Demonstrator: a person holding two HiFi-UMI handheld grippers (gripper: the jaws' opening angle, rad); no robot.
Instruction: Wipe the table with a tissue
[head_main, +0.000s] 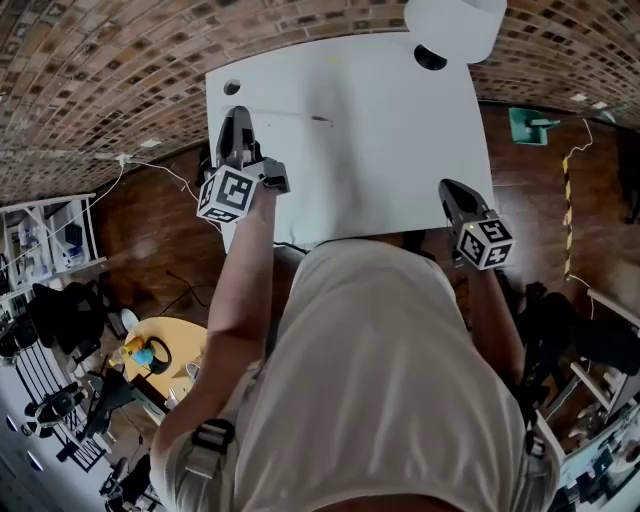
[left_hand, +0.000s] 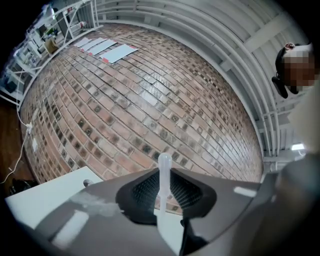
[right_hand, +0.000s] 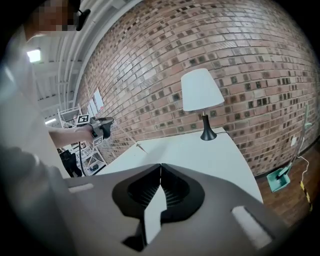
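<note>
Left gripper view — left gripper (left_hand: 163, 172) pinches maybe a dropper (left_hand: 162, 192); right gripper (right_hand: 160, 166) clenched, empty.

the white rectangular table (head_main: 400, 150) lies flat and mostly bare, with a lamp (head_main: 455, 25) on its far right corner. left of the lamp, near the middle of the top, runs a thin dark streak (head_main: 320, 120). farther left of the lamp, a small round hole (head_main: 232, 88) sits in the far left corner.
</note>
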